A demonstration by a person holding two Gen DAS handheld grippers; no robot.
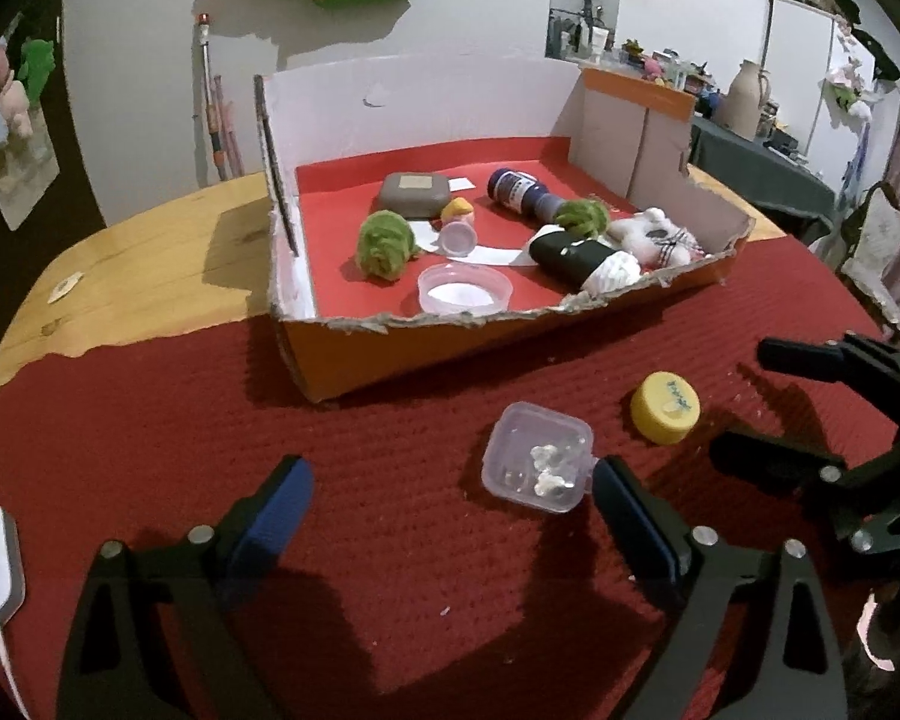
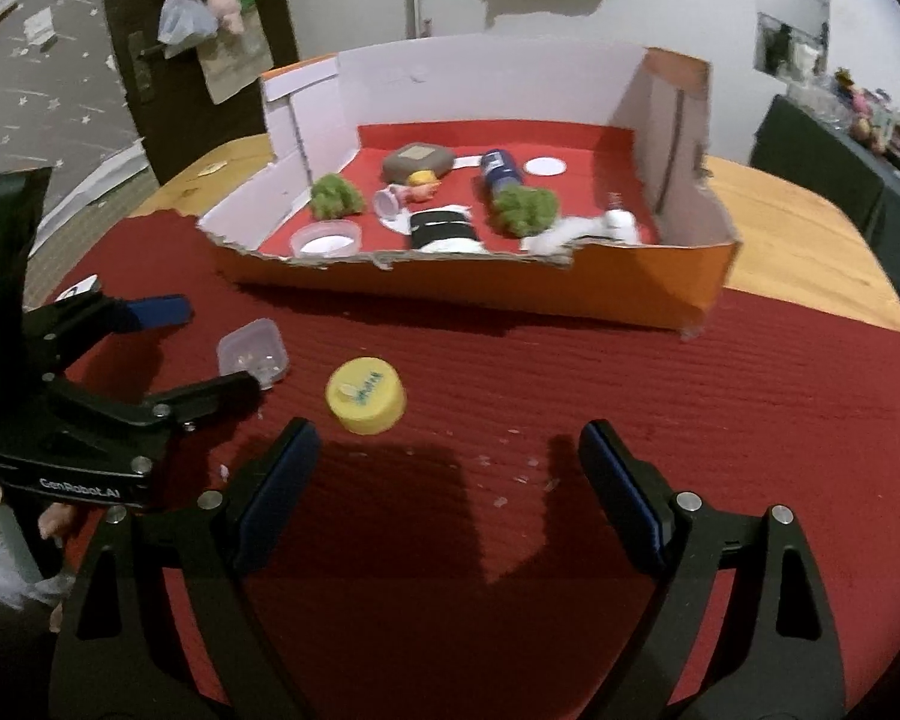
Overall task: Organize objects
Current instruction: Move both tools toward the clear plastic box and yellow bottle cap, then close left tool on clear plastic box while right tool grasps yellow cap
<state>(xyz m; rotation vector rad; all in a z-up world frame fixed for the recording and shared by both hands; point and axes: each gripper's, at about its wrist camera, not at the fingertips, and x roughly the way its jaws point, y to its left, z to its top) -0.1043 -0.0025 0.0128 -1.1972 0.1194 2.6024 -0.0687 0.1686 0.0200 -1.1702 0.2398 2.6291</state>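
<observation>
Two green fuzzy balls (image 1: 384, 246) sit in my cardboard box (image 1: 450, 354) (toys too); a small clear tub (image 1: 537, 465) holds white bits on the red worktop (image 1: 390, 540). Both jaws gape wide, holding nothing.

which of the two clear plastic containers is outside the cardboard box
The small square clear plastic container, sitting on the red cloth by the left gripper. The round clear tub lies inside the box.

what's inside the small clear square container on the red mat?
The small clear container holds a few small whitish crumpled bits clustered toward one side; the rest looks bare. What they are is too small to tell. It sits on the red mat.
</observation>
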